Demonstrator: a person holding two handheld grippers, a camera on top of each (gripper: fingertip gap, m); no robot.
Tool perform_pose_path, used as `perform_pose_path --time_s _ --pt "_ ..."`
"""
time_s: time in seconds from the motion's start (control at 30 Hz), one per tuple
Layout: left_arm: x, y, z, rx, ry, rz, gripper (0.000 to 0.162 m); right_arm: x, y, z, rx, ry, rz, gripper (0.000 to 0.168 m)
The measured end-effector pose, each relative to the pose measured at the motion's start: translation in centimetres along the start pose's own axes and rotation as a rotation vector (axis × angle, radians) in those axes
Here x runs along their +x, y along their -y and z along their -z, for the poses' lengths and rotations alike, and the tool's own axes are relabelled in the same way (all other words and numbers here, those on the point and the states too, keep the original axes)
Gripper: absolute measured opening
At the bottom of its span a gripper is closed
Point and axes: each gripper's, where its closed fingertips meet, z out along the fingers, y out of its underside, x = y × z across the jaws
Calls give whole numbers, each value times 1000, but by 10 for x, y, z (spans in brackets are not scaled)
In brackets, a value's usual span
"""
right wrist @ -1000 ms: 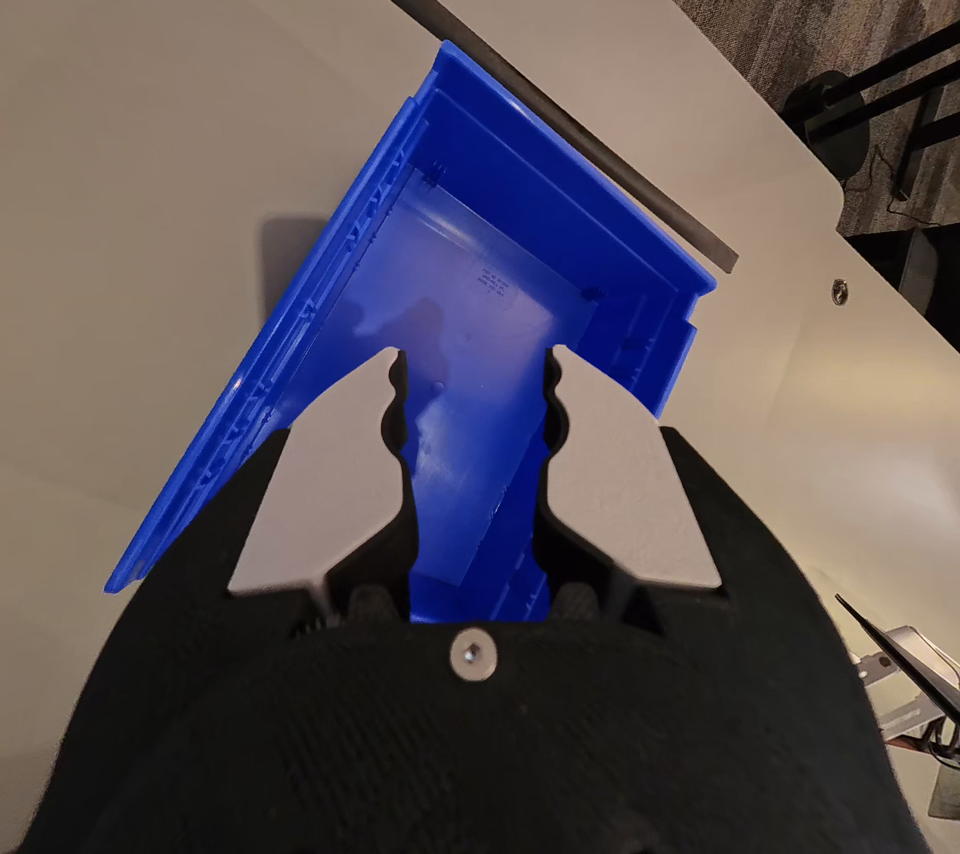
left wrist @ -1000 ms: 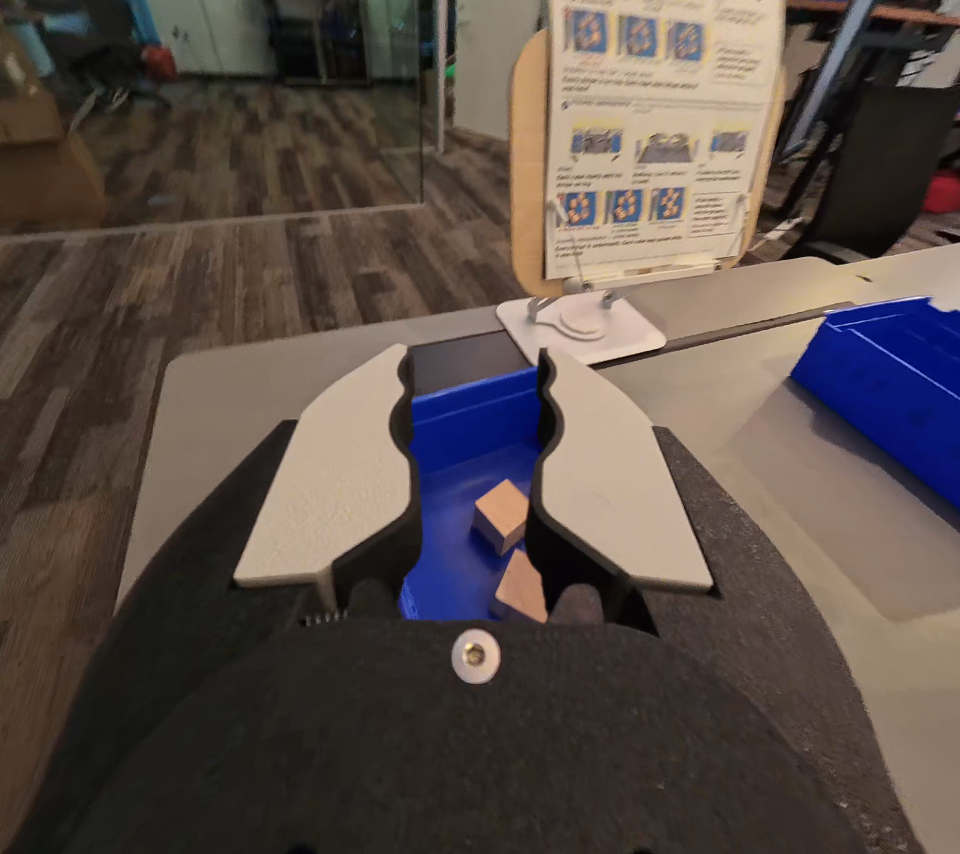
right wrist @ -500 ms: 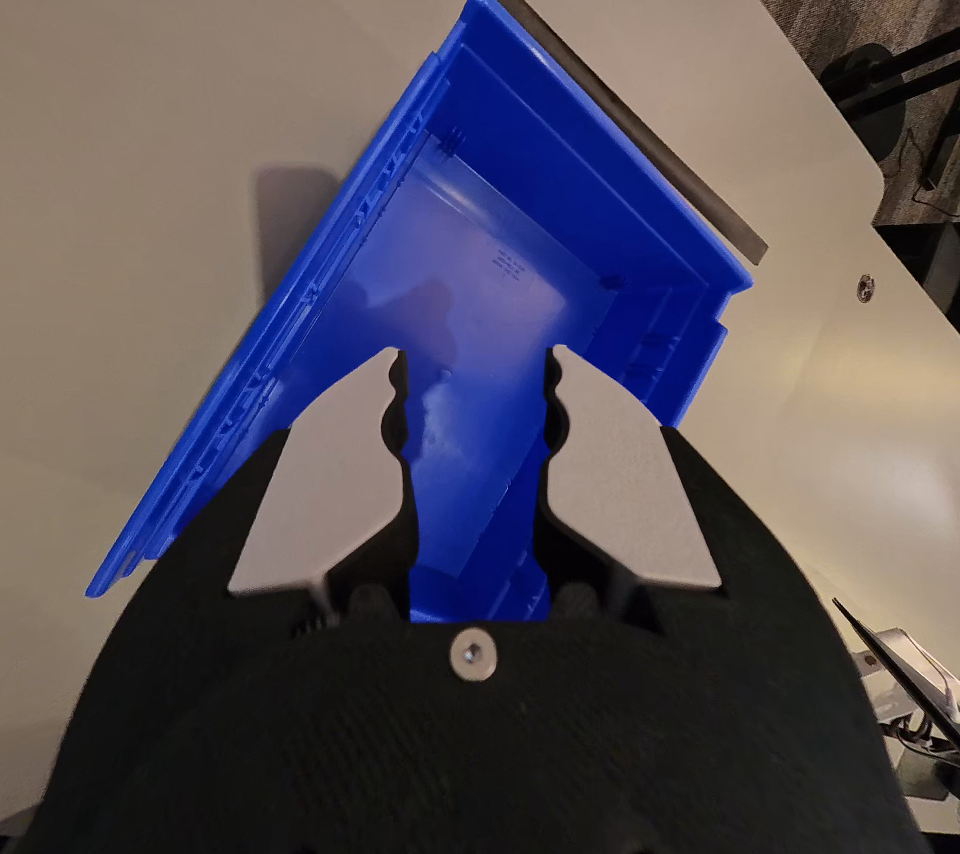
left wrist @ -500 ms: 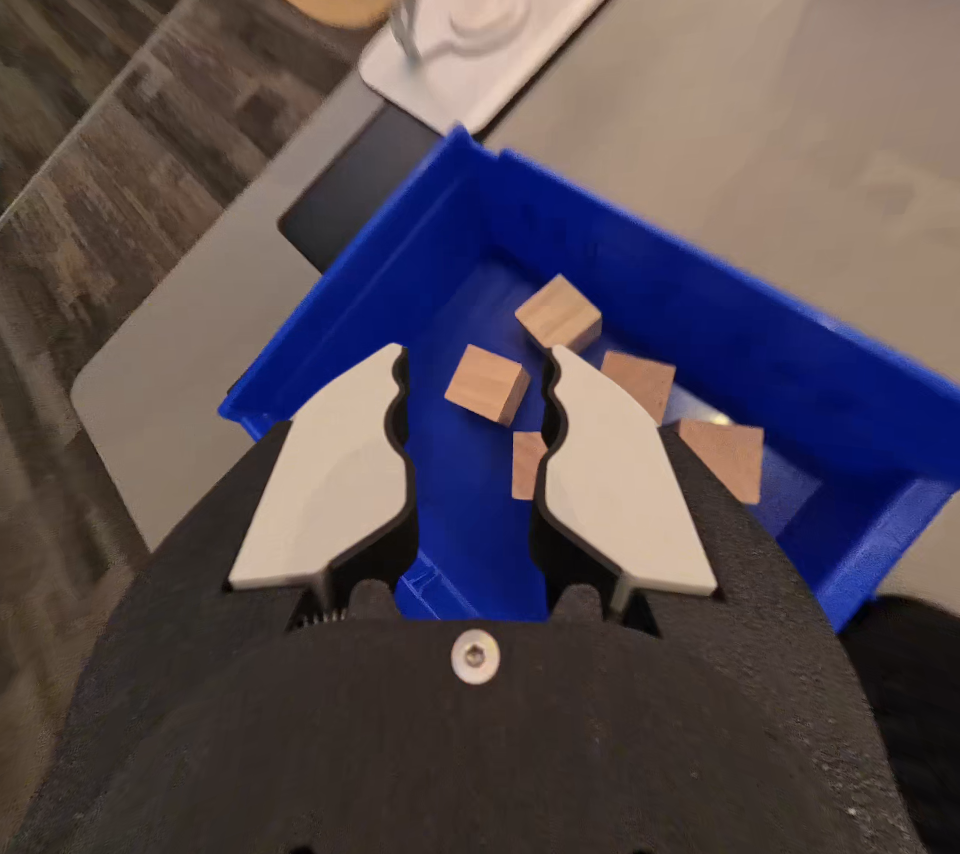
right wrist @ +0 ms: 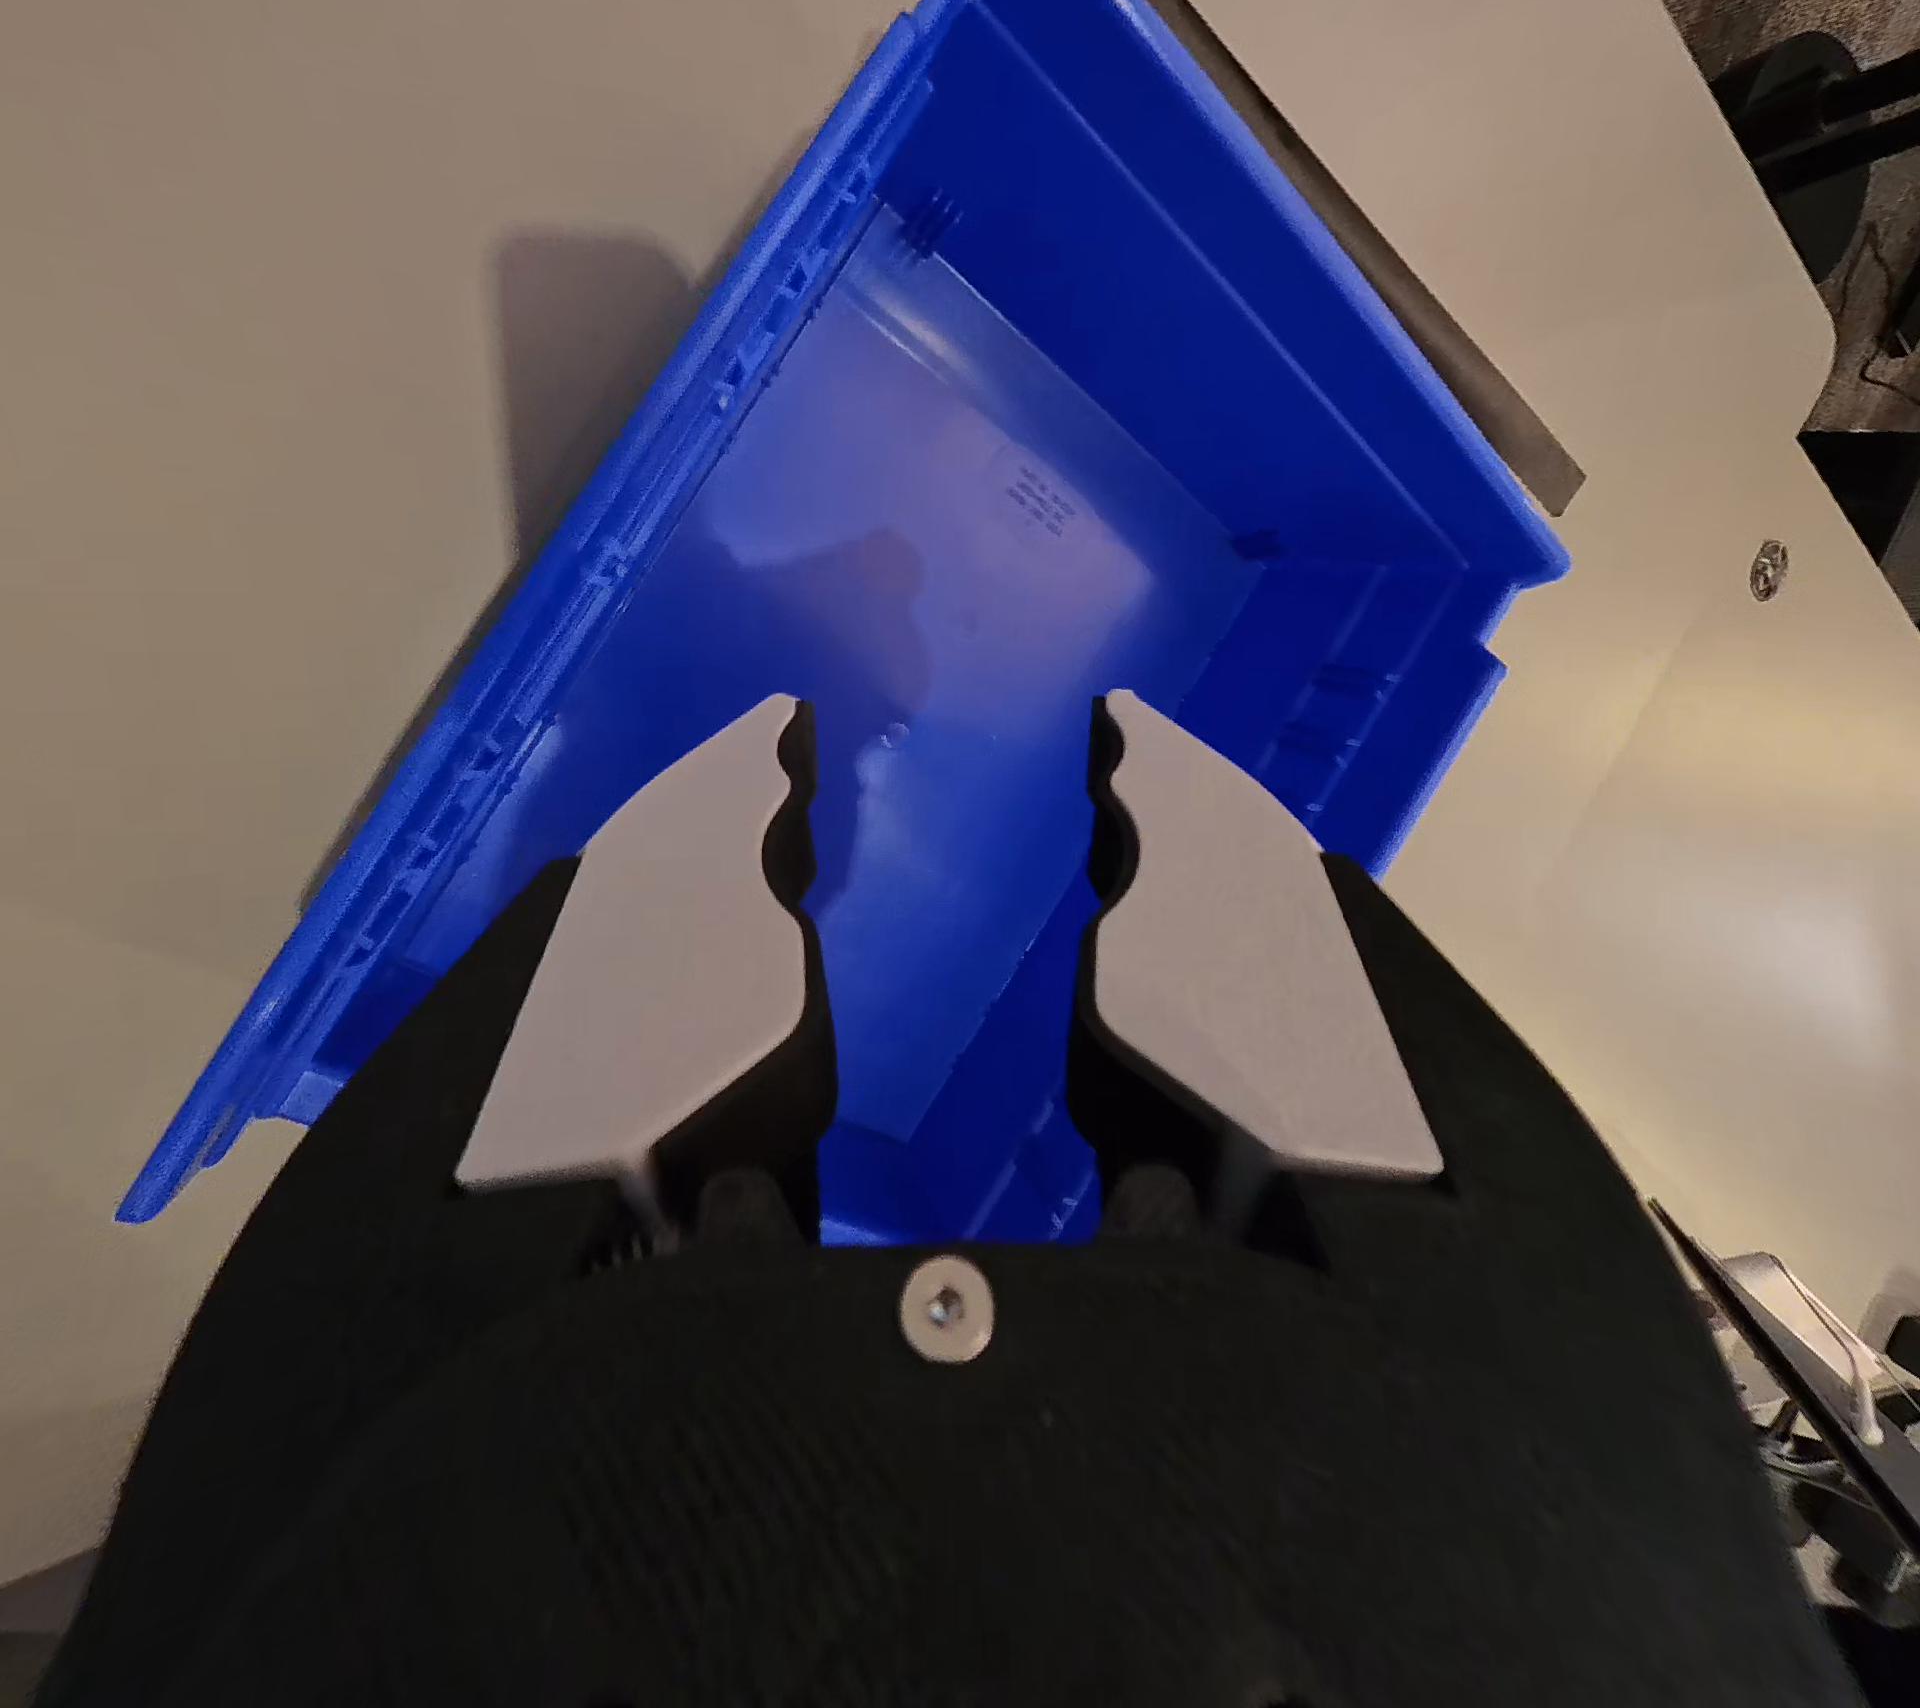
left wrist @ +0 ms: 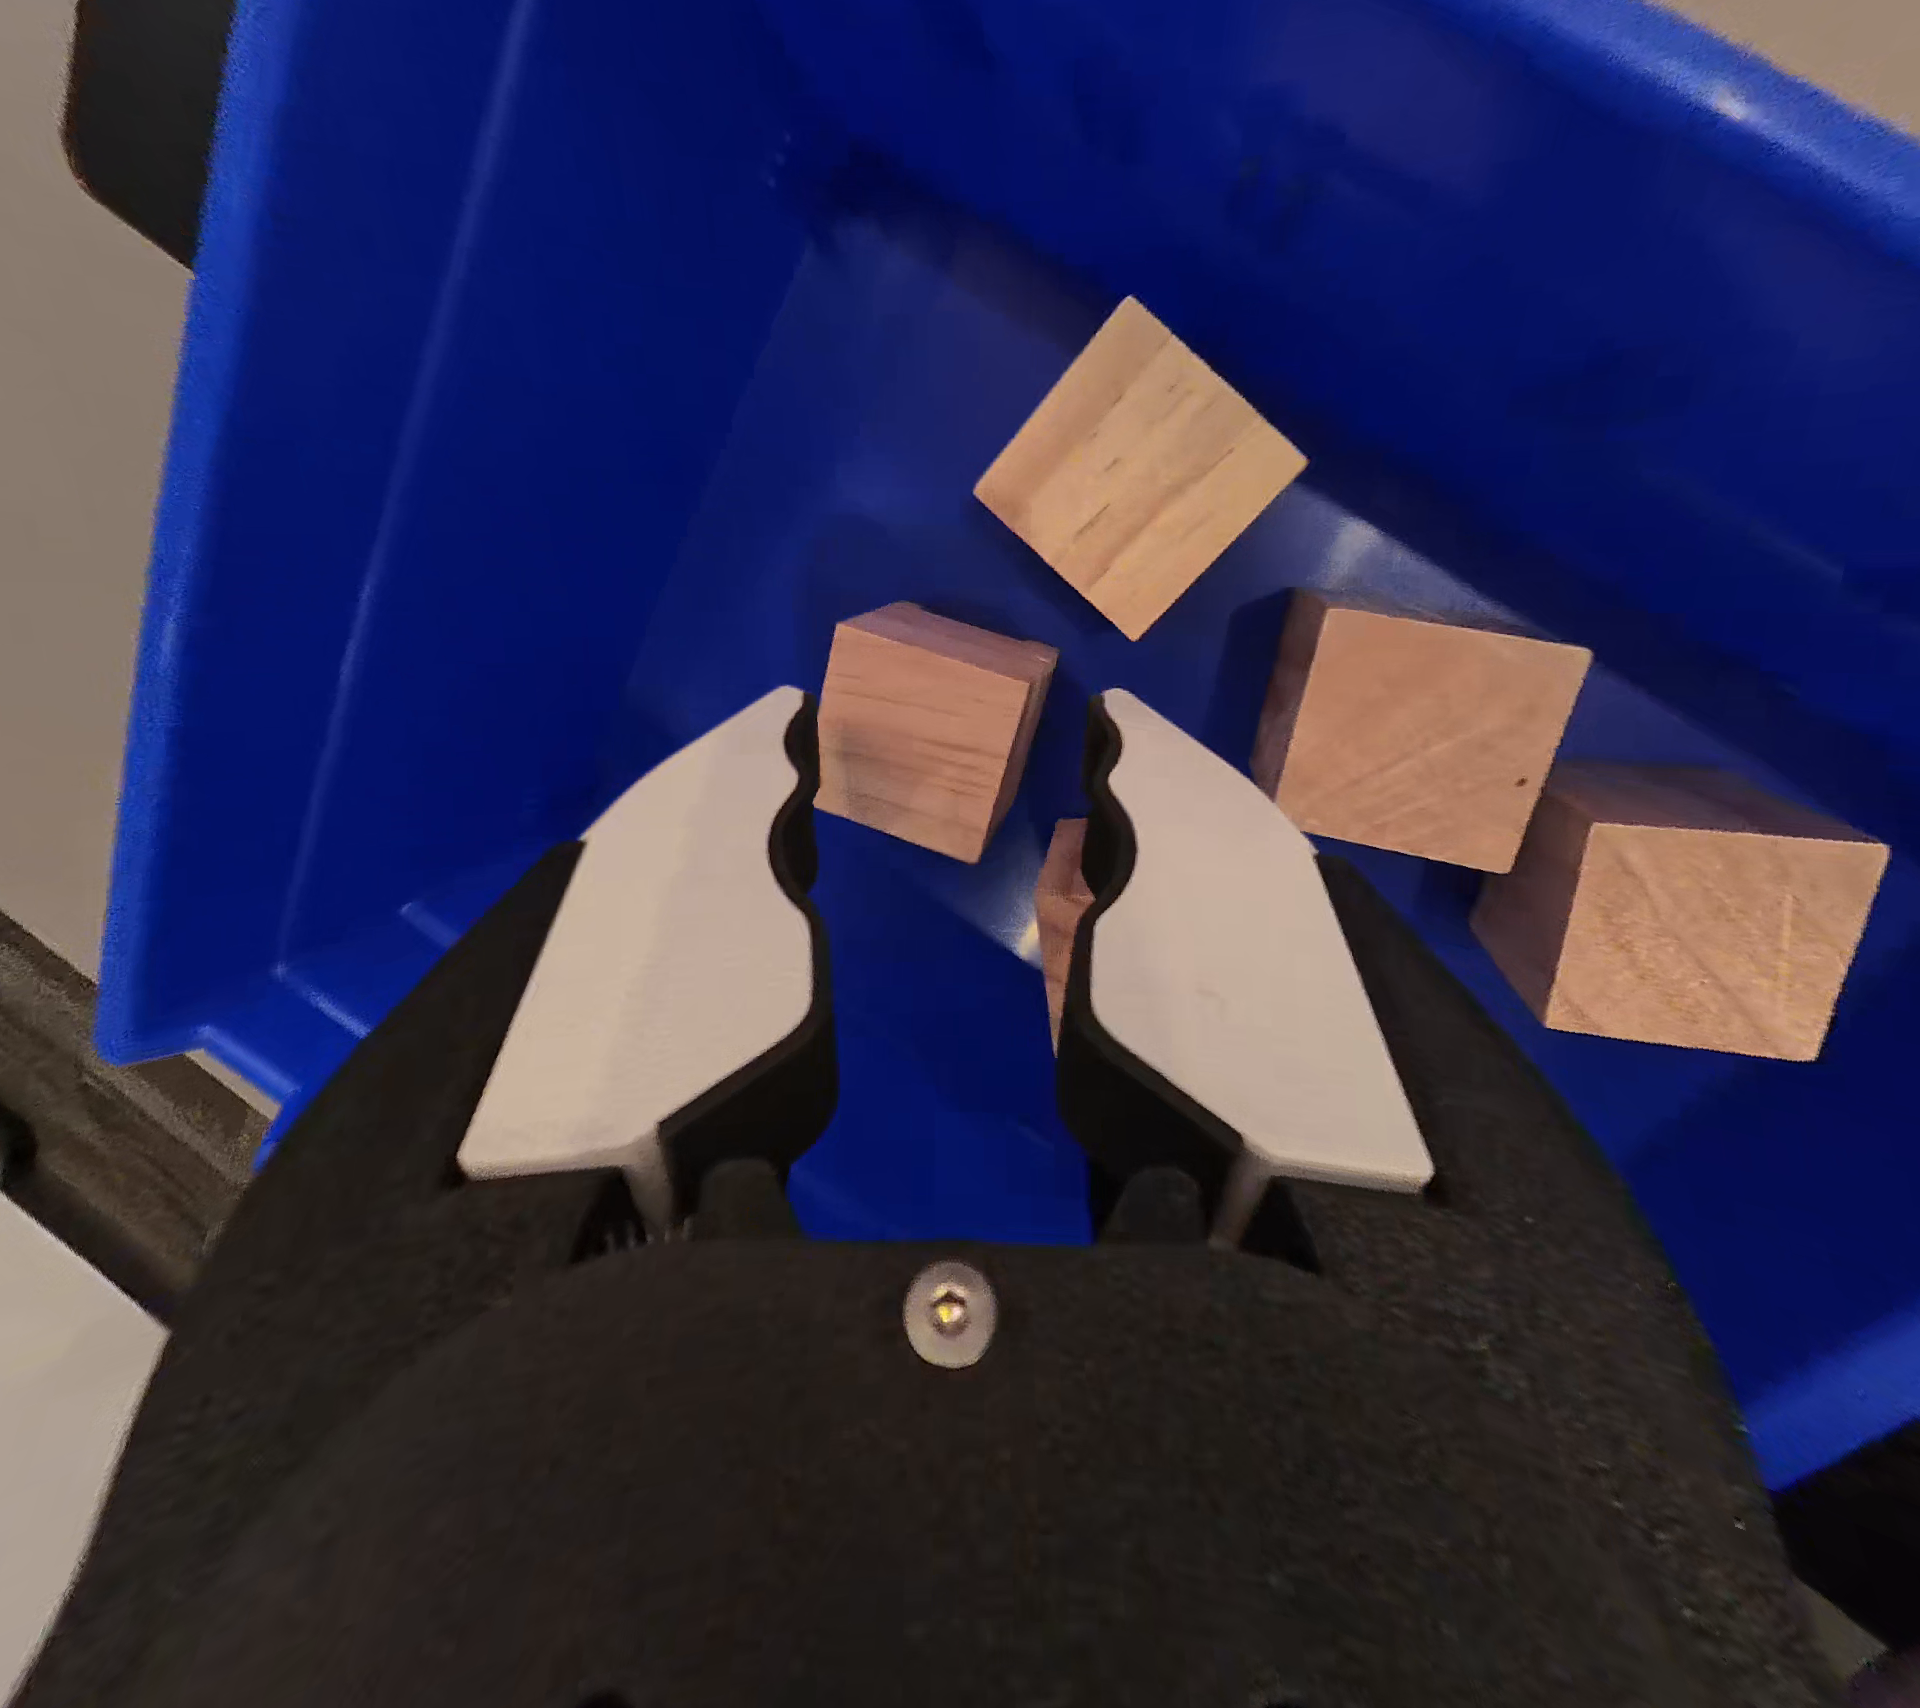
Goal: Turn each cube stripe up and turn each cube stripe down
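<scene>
In the left wrist view a blue bin (left wrist: 499, 370) holds several plain wooden cubes; no stripe shows on any visible face. My left gripper (left wrist: 945, 708) is open and points down into the bin. One cube (left wrist: 925, 728) lies just beyond and between its fingertips, close to the left finger, not gripped. A lighter cube (left wrist: 1138, 469) lies farther in, two more (left wrist: 1418, 728) (left wrist: 1683, 920) to the right. Another cube (left wrist: 1060, 920) is mostly hidden behind the right finger. In the right wrist view my right gripper (right wrist: 945, 708) is open over a second blue bin (right wrist: 1195, 224), which is empty.
Both bins rest on a light grey table (right wrist: 312, 100). A dark seam strip (right wrist: 1351, 152) runs past the far corner of the empty bin, and a small bolt head (right wrist: 1766, 569) sits in the tabletop to its right. Dark floor and chair bases (right wrist: 1808, 79) lie beyond the table edge.
My left gripper has tipped from facing the room to pointing down and has come close over the cubes in its bin. The right gripper has drifted slightly over the empty bin. Both stay open.
</scene>
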Motion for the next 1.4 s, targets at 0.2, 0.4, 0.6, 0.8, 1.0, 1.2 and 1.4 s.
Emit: perform_pose_path --time_s 0.2,0.4,0.6,0.8,1.0,1.2,1.4 --pt "0 -4 -10 -62 -19 20 53 -8 4 -5 -17 8 42 52" --pt "-7 -3 -9 -95 24 -16 52 -16 7 -9 -34 19 81 52" --pt "-12 -7 -22 -128 29 -26 53 -22 3 -16 -75 27 111 52" --pt "-11 -9 -26 -149 23 -6 49 -24 4 -18 -80 42 121 52" --pt "-13 -15 -26 -171 22 32 47 -30 1 -21 -102 50 151 52" --pt "-20 -14 -19 -136 66 59 46 -34 2 -23 -103 43 175 52" --pt "-36 14 63 141 194 203 46 -28 26 -7 15 -42 191 47"
